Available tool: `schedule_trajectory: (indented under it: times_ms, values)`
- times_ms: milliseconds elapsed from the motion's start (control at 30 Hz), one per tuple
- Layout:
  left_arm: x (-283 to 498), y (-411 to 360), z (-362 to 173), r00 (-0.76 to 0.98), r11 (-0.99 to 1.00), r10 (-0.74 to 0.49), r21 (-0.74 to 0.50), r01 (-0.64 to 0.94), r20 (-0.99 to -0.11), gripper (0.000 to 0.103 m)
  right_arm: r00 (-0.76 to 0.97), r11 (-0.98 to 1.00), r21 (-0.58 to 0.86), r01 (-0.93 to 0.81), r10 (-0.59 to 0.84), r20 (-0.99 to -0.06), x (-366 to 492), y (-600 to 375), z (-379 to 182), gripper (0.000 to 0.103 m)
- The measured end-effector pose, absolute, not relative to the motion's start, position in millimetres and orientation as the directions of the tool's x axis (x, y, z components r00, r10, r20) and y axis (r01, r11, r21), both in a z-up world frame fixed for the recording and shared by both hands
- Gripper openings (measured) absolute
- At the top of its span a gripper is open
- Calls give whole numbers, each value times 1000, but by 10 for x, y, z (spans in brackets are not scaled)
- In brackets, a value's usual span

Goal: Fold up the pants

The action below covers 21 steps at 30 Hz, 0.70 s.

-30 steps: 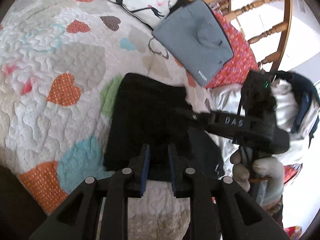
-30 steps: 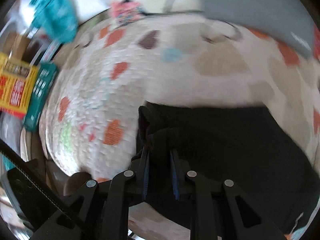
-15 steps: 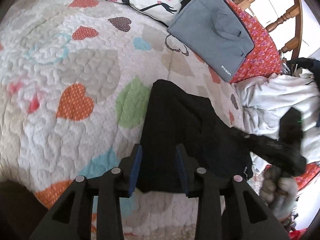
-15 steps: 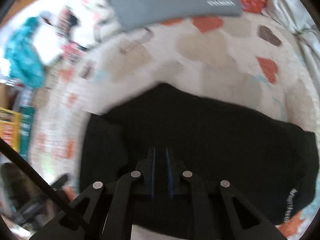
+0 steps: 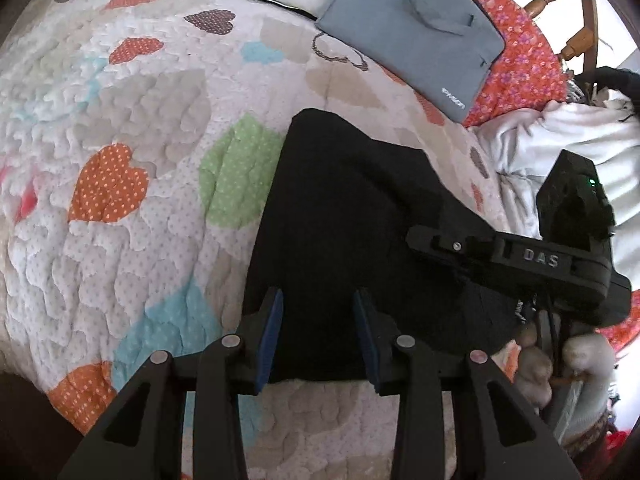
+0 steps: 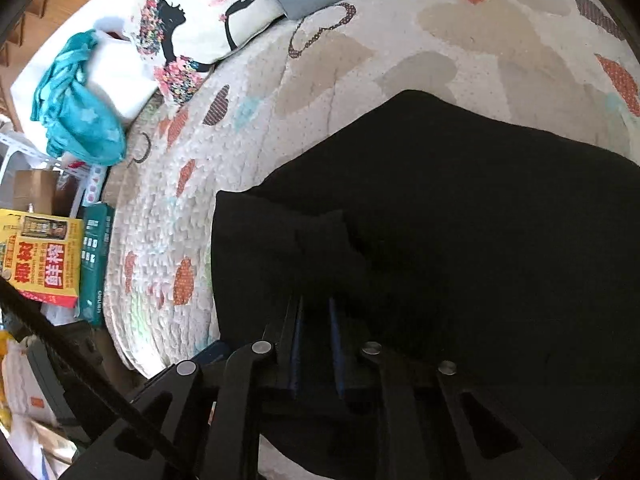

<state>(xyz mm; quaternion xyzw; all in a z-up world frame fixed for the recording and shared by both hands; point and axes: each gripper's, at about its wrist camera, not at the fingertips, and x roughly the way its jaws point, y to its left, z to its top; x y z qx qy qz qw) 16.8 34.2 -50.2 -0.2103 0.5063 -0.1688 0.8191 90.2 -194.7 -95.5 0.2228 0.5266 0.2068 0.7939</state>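
Black pants [image 5: 352, 216] lie folded on the bed quilt [image 5: 132, 120], 7 o'clock of the grey laptop sleeve [image 5: 416, 28]; my left gripper [image 5: 318, 334] has just been opening, jaws clear of the fabric, to drop its edge, right gripper [image 6: 314, 344] closed, seemingly pinning the fold.

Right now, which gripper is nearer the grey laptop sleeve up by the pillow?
Right, though only slightly. The right gripper lies over the black pants, below the grey sleeve; the left gripper sits further back at the pants' near edge.
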Motion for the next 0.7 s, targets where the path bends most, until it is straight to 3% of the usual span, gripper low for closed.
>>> schedule_trajectory:
  times_ms: [133,200,233,400,600,667,700]
  values:
    - [107,586,-389,472,824,-518,-564,51,-714,42,392,871,476,-120,482,-784,922,-1882,-665,22]
    - [136,715,-390,498,824,-503,-567,29,-707,47,413,875,463,-141,477,-776,974,-1807,-500,50]
    - [172,753,-421,500,824,-495,-566,12,-711,47,412,867,474,-151,491,-767,1020,-1771,-431,53]
    - [300,743,-557,478,795,-536,-606,10,-696,49,303,852,486,-195,524,-796,1432,-1256,-378,59]
    - [351,510,-650,453,779,-581,-623,69,-676,69,189,956,215,-197,253,-949,1860,-640,-695,60]
    - [340,492,-662,461,779,-583,-621,83,-669,66,173,966,119,-230,161,-972,1899,-499,-773,62]
    - [337,498,-660,461,782,-584,-616,96,-669,37,174,964,68,-258,116,-978,1885,-429,-788,60]
